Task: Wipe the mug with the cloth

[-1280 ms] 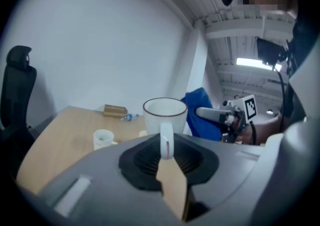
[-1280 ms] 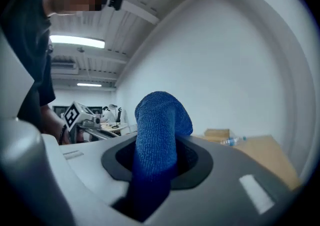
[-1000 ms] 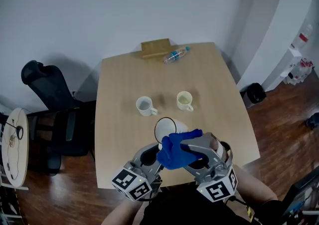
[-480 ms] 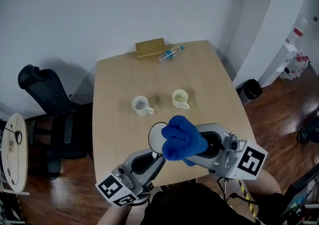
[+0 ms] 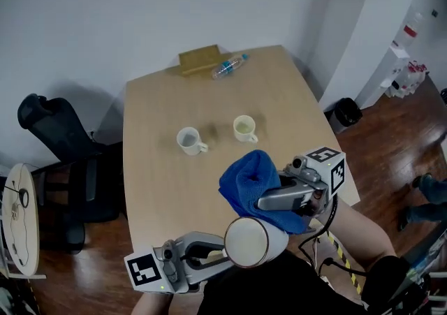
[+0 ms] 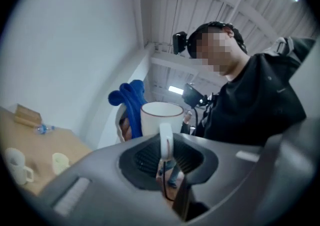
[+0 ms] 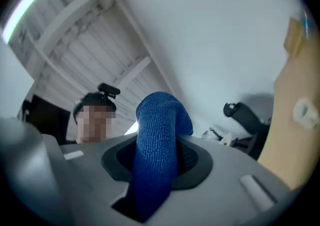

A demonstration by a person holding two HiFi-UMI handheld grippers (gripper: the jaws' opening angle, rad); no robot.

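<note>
A white mug (image 5: 246, 242) hangs in the air near the table's front edge, one round end turned toward the head view. My left gripper (image 5: 222, 256) is shut on its handle (image 6: 166, 140), and the mug's body (image 6: 161, 119) stands just past the jaws. The blue cloth (image 5: 253, 186) is bunched in my right gripper (image 5: 274, 202), which is shut on it. In the right gripper view the cloth (image 7: 157, 140) fills the gap between the jaws. The cloth (image 6: 129, 102) sits against the mug's side.
On the wooden table (image 5: 150, 181) stand a white mug (image 5: 188, 140) and a pale yellow mug (image 5: 244, 128). A plastic bottle (image 5: 228, 66) and a wooden block (image 5: 198, 61) lie at the far edge. A black office chair (image 5: 52, 125) stands to the left.
Both grippers have risen off the table toward the head camera. The mug has been lifted and turned. The right gripper has swung out to the right with the cloth.
</note>
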